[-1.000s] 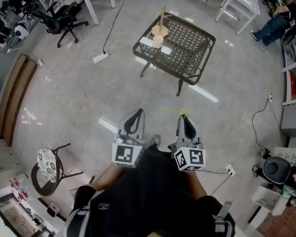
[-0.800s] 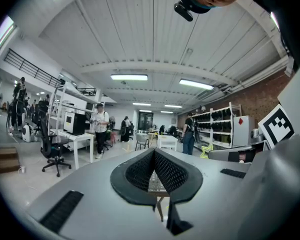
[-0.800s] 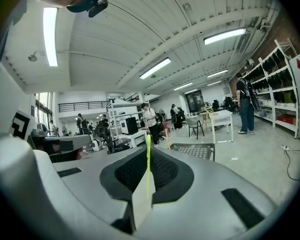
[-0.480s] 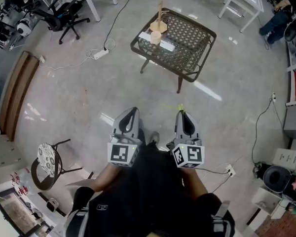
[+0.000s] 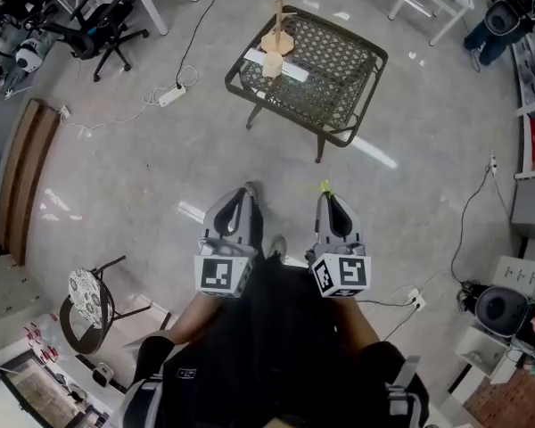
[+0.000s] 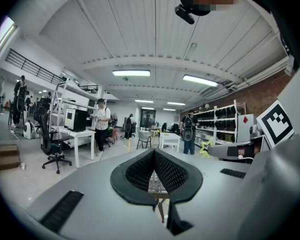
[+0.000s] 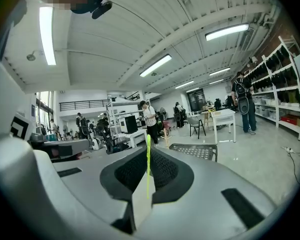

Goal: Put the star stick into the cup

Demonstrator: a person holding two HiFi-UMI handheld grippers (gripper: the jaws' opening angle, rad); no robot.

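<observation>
**Carry the stick to the cup**

Your right gripper [image 5: 331,205] pinched the star stick [image 7: 148,166] tight. Your left gripper [image 5: 239,205] looked shut on nothing, though its tips were hard to see. The cup [image 5: 270,63] sat on the table [image 5: 343,96], well away from you. You needed to walk close first, hold the stick straight up, then lower it in slowly.

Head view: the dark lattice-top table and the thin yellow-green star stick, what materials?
Dark lattice-top table: looks like metal with a dark painted finish. The signs are the open woven mesh top, thin rim and slim legs.

Thin yellow-green star stick, clamped in the right gripper: probably plastic, going by its very thin section and uniform neon colour. It is too small to be sure.
</observation>
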